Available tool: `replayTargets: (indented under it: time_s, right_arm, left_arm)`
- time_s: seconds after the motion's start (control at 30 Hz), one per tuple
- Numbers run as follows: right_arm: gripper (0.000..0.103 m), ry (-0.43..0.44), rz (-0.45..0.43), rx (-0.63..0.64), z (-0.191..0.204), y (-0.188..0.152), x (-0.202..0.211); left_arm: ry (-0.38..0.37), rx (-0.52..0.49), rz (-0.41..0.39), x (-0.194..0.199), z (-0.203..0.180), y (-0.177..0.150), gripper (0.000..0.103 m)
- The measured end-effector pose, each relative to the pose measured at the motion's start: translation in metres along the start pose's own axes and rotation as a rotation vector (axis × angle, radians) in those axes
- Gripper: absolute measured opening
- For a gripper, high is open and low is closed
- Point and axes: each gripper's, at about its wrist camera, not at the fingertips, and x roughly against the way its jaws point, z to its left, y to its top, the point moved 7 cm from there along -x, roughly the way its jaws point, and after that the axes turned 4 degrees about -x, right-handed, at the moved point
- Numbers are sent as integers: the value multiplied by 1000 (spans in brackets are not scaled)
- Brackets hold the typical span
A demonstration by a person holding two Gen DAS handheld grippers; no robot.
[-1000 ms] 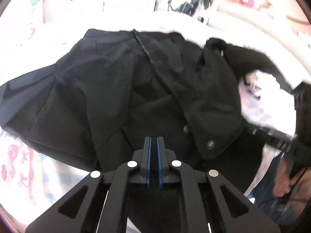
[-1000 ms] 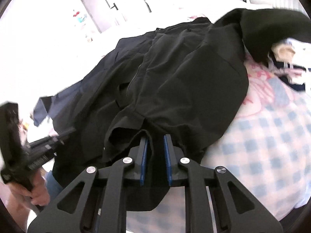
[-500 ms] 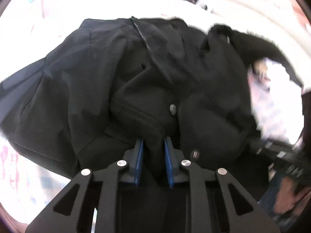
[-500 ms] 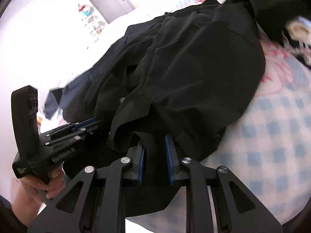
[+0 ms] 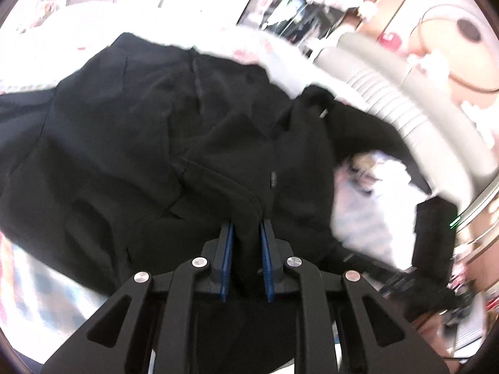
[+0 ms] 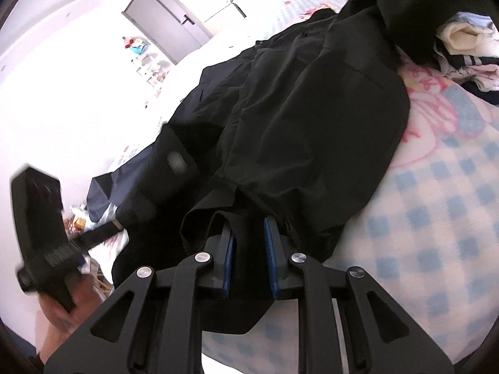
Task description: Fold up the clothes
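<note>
The black jacket point(image 5: 131, 143) lies spread across the bed point(image 6: 436, 218), its hem at the near edge. The left gripper point(image 5: 245, 240) and right gripper point(image 6: 249, 233) each pinch a fold of that hem.

Both views are strongly lit and overexposed: the wall point(image 6: 62, 71) and far bedding burn out to plain white in the right wrist view, and the pale clothes point(image 5: 374, 199) glare in the left. The black jacket point(image 5: 156, 143) reads as a near-featureless dark mass with faint folds. Motion blur smears the left view's right side and the other claw point(image 6: 43, 237). Fisheye curvature bends the edges, with dark corner vignetting.
</note>
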Motion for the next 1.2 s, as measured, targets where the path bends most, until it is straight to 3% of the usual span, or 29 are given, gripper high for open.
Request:
replayTargets:
  time_s: [0.07,0.2,0.27,0.33,0.4,0.5,0.53,0.57,0.6,0.63,0.7,0.73,0.8,0.87,1.0,1.1,1.17,1.2]
  right_arm:
    - [17,5,10,9,3,-2,-1]
    - [17,37,10,31,12,-2,7]
    - [17,25,-29,29,14,4,17]
    - [21,31,-46,3,12,9,26]
    - [36,63,-43,-20,11,12,36]
    - [40,143,-59,-36,15,15,59]
    - [48,178,-79,-45,17,18,68]
    - [55,193,-105,-61,14,21,75]
    - [68,162,-128,-90,4,24,76]
    - [73,126,-152,-119,-6,26,77]
    - [73,-5,-107,-203,-38,21,61]
    - [73,-5,-63,-240,-47,14,50]
    - [73,8,26,-313,-64,-1,28]
    - [73,16,77,-301,-63,-15,15]
    - [73,-142,156,-70,-47,-26,5]
    - [73,-149,131,-64,-45,-17,19]
    - [75,-72,65,-117,-46,-5,31]
    - [79,-17,30,-164,-49,2,36]
  left_arm:
    - [61,-137,77,-9,-7,-11,17]
    - [187,-354,318,-43,0,-66,18]
    - [191,-387,320,-38,-3,-76,19]
    - [139,-318,291,-23,-5,-75,28]
    - [79,-212,239,-4,-4,-70,30]
    - [-1,3,104,32,9,-60,38]
    - [-11,115,53,43,23,-58,46]
    - [-4,217,21,50,37,-60,47]
    - [6,306,-1,54,51,-63,47]
    - [-6,400,-27,57,64,-68,47]
    - [-45,509,-40,54,78,-77,47]
    - [-61,550,-28,50,82,-82,47]
    - [-35,530,24,38,82,-85,48]
    - [3,491,81,25,81,-87,48]
    - [148,338,172,26,66,-84,47]
    - [63,387,86,51,64,-76,48]
    - [-28,464,-10,69,71,-69,53]
    - [-34,501,-23,70,79,-69,53]
